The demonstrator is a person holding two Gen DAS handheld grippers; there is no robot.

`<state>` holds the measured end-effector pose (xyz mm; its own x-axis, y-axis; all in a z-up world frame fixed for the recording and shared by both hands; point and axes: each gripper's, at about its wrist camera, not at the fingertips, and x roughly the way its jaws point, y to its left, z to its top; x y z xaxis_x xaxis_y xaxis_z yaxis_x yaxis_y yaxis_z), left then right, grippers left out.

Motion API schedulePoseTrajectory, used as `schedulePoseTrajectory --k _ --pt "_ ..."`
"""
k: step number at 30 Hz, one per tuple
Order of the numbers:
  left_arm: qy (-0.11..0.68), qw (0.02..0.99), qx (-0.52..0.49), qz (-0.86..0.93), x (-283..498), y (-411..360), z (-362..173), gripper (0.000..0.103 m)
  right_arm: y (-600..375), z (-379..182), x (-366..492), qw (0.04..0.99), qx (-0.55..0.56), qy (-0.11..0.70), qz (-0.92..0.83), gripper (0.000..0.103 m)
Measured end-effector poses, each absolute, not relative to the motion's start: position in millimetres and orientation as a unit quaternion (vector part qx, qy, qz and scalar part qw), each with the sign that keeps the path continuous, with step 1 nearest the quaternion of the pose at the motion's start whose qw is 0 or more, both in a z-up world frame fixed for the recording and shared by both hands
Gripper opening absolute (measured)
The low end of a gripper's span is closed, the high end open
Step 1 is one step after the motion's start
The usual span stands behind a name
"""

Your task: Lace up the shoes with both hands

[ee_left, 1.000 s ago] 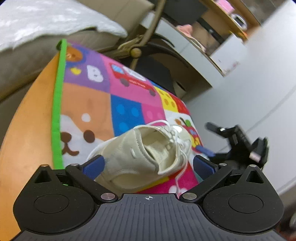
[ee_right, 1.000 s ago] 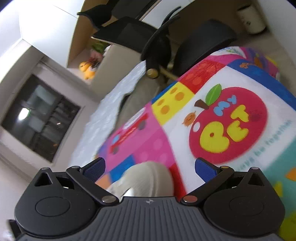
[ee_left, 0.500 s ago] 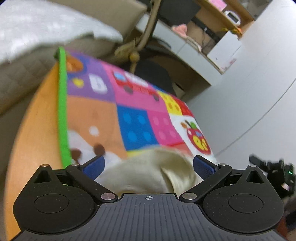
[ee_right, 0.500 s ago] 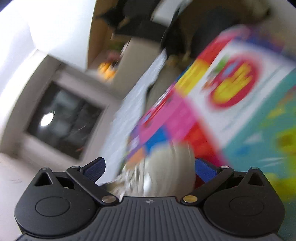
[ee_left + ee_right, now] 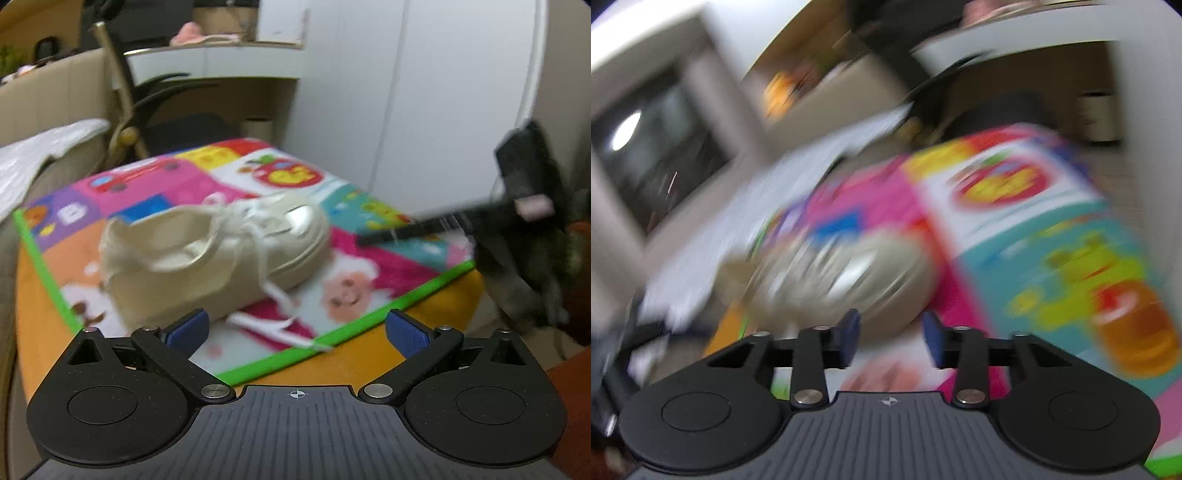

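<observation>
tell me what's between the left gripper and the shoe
In the left wrist view, a loose white lace end lies on the mat between the open left gripper and the shoe.

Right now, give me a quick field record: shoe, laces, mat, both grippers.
shoe: beige shoe lying on the play mat, toe pointing away from the left camera
laces: white laces loose, one end trailing onto the mat
mat: colourful play mat on an orange surface
left gripper: left gripper open wide, nothing between the fingers
right gripper: right gripper jaws closing, nothing seen between them; view blurred
</observation>
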<state>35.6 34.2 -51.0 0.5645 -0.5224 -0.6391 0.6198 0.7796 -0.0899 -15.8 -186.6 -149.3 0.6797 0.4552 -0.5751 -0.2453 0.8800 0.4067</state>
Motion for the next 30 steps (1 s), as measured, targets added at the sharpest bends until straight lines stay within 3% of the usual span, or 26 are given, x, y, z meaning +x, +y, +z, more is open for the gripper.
schedulePoseTrajectory --k 5,8,9,10,11,15,24,27,30 --pt "0.308 0.917 0.000 -0.252 39 76 -37 0.103 -118 -160 -38 0.887 0.048 0.369 0.274 0.031" --pt "0.281 0.933 0.030 -0.221 31 85 -31 0.103 -99 -168 -36 0.891 0.016 0.360 0.276 0.031" --pt "0.274 0.937 0.040 -0.216 28 85 -30 0.103 -93 -168 -38 0.895 -0.002 0.352 0.273 0.026" --pt "0.266 0.939 0.050 -0.211 25 86 -29 0.103 -89 -167 -40 0.899 -0.024 0.347 0.266 0.007" --pt "0.262 0.940 0.056 -0.210 23 87 -27 0.103 -85 -166 -40 0.901 -0.044 0.344 0.259 0.000" --pt "0.256 0.939 0.073 -0.218 16 84 -30 0.103 -100 -150 -44 0.919 -0.088 0.313 0.225 0.000" --pt "0.266 0.932 0.076 -0.234 29 66 -49 0.103 -242 -16 -71 0.988 0.079 0.123 0.052 0.000" --pt "0.277 0.927 0.080 -0.241 33 59 -56 0.103 -246 -23 -74 0.981 0.100 0.146 0.084 0.005" --pt "0.282 0.921 0.087 -0.252 31 54 -60 0.103 -213 -70 -63 0.956 0.086 0.240 0.144 0.009"
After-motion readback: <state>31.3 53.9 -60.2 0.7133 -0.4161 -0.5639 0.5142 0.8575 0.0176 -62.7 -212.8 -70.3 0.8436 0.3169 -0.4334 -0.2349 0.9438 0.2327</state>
